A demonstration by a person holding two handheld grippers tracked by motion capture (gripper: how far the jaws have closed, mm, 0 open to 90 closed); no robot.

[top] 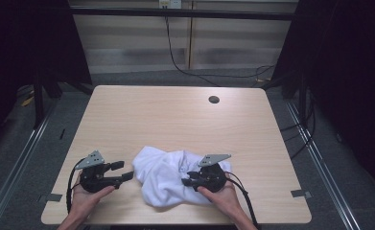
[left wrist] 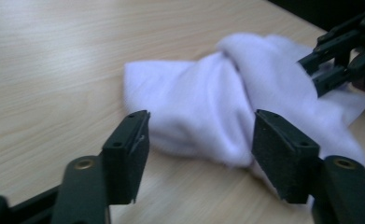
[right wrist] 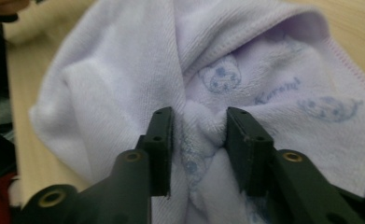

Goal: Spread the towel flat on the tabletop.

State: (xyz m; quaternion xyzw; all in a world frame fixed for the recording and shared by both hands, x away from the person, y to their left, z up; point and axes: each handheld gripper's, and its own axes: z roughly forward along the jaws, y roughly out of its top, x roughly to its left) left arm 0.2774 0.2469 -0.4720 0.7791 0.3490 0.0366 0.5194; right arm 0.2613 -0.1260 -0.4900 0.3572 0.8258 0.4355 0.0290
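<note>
Towel (top: 168, 177): on the surface (top: 175, 120), near edge, middle.
Left tool (top: 123, 171): just left of the towel.
Right tool (top: 187, 181): on the towel's right part.
Hole (top: 214, 99): far right of the surface.

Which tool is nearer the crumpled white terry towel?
Right. The right tool has a fold of the crumpled white terry towel between its jaws; the left tool sits beside the towel's left edge, jaws open, not touching.

Bare table (top: 175, 115) lies open beyond the crumpled towel (top: 161, 177); nothing else seems to obstruct.
</note>
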